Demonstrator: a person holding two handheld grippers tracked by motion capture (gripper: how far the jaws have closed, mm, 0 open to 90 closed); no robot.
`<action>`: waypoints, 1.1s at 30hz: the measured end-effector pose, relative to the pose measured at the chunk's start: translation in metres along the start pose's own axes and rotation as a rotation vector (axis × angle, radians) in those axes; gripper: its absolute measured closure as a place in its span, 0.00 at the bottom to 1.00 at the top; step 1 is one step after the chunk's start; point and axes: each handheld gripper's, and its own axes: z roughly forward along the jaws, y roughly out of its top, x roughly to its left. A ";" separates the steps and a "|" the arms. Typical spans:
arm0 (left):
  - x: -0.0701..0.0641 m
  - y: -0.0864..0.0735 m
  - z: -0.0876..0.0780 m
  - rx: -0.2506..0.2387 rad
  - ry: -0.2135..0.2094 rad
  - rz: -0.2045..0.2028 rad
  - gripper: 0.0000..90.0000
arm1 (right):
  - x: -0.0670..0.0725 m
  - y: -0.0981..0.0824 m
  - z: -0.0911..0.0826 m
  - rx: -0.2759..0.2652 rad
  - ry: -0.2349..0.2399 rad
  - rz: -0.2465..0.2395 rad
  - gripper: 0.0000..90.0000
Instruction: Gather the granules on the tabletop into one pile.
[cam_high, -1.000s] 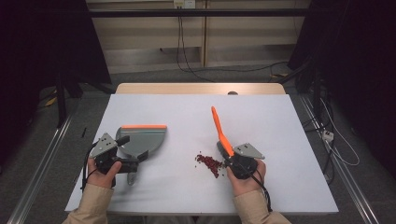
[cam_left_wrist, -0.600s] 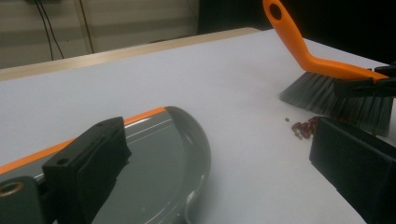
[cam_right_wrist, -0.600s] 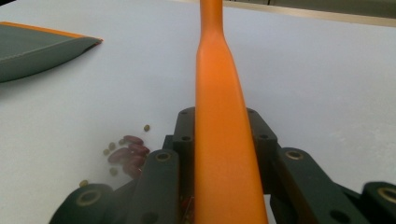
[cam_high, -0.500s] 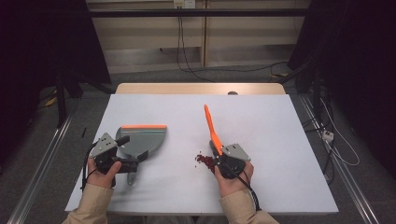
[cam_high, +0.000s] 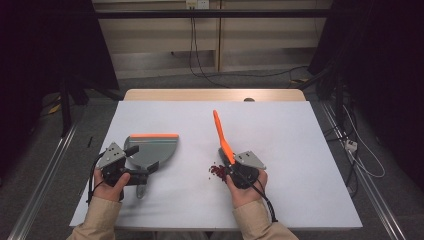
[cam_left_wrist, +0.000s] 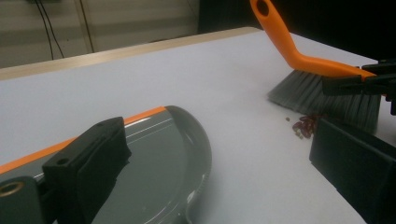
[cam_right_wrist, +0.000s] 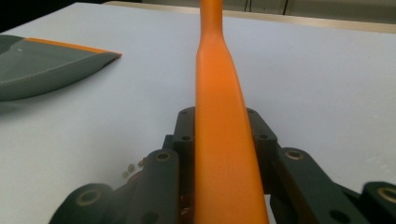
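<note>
High view is showing a person sweeping: the right gripper (cam_high: 234, 170) is clamping its jaws on the orange brush (cam_high: 221, 136) low on its handle, the handle slanting up toward the far edge of the table (cam_high: 300, 130), while the bristles are resting just beside a small heap of red beans (cam_high: 216, 171) near the middle of the near half. The left gripper (cam_high: 129, 164) is gripping the grey dustpan (cam_high: 151, 148) by its handle toward the near left corner, the pan lying flat with its orange lip facing the far edge, well apart from the beans. In the left gripper view the bristles (cam_left_wrist: 322, 95) are sitting right behind the beans (cam_left_wrist: 306, 126). The risk I am seeing: the lip is turned away from the heap, so a quick stroke is likely to be scattering beans past the pan or off the near edge; the brush may also be twisting in the jaws.
</note>
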 end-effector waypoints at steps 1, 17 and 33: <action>0.000 0.000 0.000 0.001 0.001 0.002 0.05 | -0.001 0.001 0.000 -0.003 -0.002 0.000 0.80; 0.001 -0.001 0.001 0.003 0.008 -0.006 0.05 | -0.044 0.026 -0.017 -0.082 0.400 -0.113 0.80; 0.003 -0.001 0.000 0.005 0.009 -0.007 0.05 | -0.046 0.020 -0.002 -0.016 0.749 -0.185 0.80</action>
